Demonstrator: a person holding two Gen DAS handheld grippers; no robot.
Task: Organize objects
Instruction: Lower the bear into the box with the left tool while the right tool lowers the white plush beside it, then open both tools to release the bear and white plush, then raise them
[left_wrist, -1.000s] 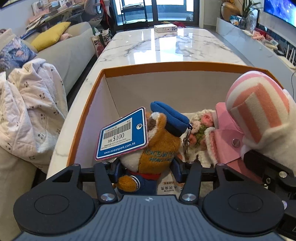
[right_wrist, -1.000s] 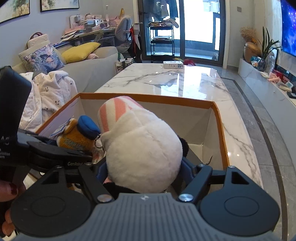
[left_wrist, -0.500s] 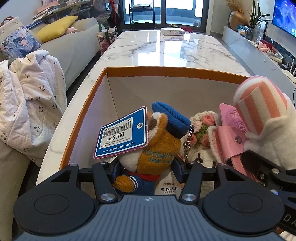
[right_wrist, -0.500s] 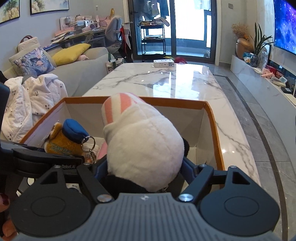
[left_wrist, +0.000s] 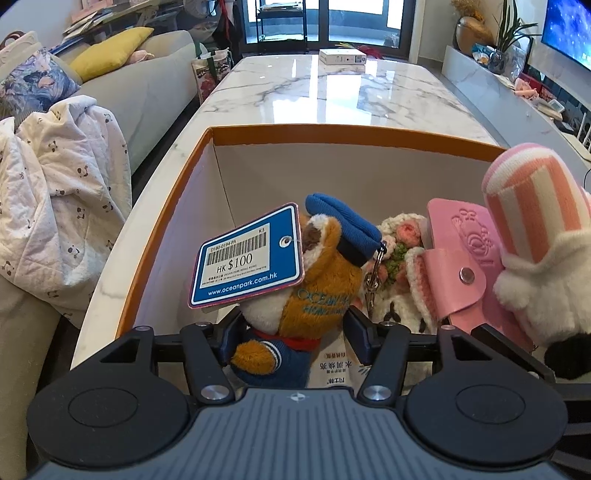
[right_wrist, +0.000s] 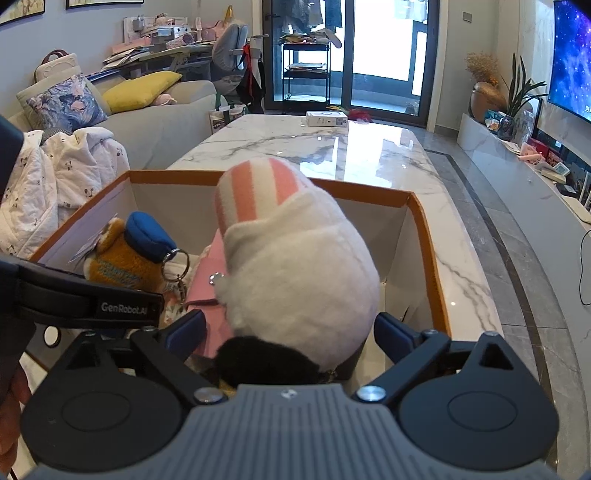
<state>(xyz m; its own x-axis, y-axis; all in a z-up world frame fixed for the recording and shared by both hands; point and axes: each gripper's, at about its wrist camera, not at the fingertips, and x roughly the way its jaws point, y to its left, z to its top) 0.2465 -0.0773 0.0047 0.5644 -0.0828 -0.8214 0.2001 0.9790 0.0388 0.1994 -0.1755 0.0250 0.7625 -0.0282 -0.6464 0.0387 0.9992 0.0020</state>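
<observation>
While both grippers hung over its near end, the marble table (left_wrist: 314, 96) ran lengthwise away toward the glass doors at twelve o'clock, a small white carton (left_wrist: 342, 56) lying at its far end. Item two, the orange-rimmed box (left_wrist: 347, 131), stood open on the table's near end with white inner walls and held every toy listed below. Item three, the white plush toy (right_wrist: 306, 280) with a pink-and-white striped cap, sat at the three o'clock side of the box interior, its black part nearest the camera. The right gripper (right_wrist: 290, 326) straddled it; its jaws had just been opening and stood wide apart, the blue pads clear of the fur on both sides. Item four, the brown plush bear (left_wrist: 317, 280) in a blue cap, stood upright at about nine o'clock of the white toy, lettered across its back. The left gripper (left_wrist: 290, 332) had the bear's lower body between its jaws, which had just been opening; both pads now stood just off the plush. Item five, the pink snap pouch (left_wrist: 458, 266), leaned between bear and white toy. Item six, the crocheted flower piece (left_wrist: 400, 251), lay behind the pouch, touching it. Item seven, the blue price tag (left_wrist: 245, 256), hung from the bear toward nine o'clock. Item eight, a metal key ring (right_wrist: 176, 258), hung at the bear's cap.
</observation>
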